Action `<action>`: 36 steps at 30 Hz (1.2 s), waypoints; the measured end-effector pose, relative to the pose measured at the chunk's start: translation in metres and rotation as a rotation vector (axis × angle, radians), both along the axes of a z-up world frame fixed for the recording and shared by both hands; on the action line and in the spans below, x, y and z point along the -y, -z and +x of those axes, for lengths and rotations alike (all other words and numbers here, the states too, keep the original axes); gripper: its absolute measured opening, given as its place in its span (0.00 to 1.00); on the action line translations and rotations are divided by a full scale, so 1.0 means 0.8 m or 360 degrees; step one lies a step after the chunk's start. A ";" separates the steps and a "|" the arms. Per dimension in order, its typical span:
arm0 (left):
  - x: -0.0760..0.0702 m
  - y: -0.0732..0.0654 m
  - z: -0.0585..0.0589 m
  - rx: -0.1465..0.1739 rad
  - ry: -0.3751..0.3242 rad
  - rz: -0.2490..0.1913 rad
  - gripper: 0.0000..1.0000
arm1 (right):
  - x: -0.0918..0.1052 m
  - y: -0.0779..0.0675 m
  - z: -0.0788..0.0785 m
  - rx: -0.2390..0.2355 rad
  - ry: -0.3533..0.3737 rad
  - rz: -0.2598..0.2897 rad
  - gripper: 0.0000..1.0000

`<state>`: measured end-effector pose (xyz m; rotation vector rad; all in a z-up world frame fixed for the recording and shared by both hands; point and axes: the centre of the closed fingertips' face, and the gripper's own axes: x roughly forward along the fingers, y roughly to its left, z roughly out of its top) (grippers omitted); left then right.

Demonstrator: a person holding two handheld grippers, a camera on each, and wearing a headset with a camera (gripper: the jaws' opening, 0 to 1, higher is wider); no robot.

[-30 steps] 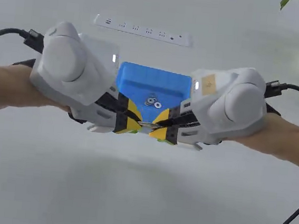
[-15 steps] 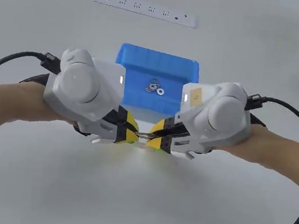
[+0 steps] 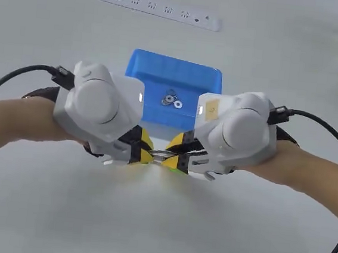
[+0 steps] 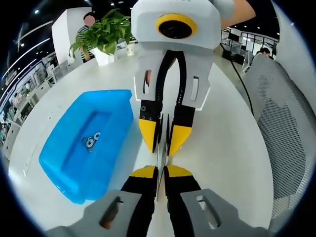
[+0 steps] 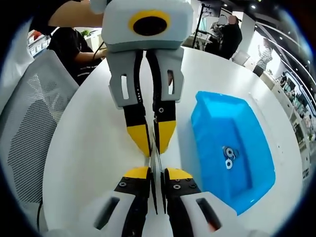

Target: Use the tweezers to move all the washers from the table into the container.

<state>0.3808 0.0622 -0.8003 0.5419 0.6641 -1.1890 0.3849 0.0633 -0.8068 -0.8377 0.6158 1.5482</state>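
The left gripper (image 3: 144,154) and right gripper (image 3: 174,161) jaws both pinch thin metal tweezers (image 3: 160,157) near the blue plastic container (image 3: 174,67).

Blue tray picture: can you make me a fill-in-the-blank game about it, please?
1. The tray is the colour ____.
2. The washers lie ____ the tray.
3. The left hand-held gripper and the right hand-held gripper are both ____ on the tweezers.
4. The power strip beyond the tray is the colour ____.

Missing words: blue, inside, shut, white.
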 end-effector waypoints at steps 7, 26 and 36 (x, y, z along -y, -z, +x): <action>-0.001 -0.001 0.000 -0.0012 -0.0041 -0.0006 0.11 | 0.000 -0.001 0.007 0.0026 0.0027 -0.0014 0.19; -0.036 -0.047 -0.016 -0.0036 -0.0402 -0.0234 0.33 | 0.038 -0.061 0.010 -0.0001 0.0524 0.0303 0.22; -0.041 -0.112 -0.047 0.0065 -0.0518 -0.0434 0.65 | 0.071 -0.132 -0.004 0.0089 0.0662 0.0587 0.41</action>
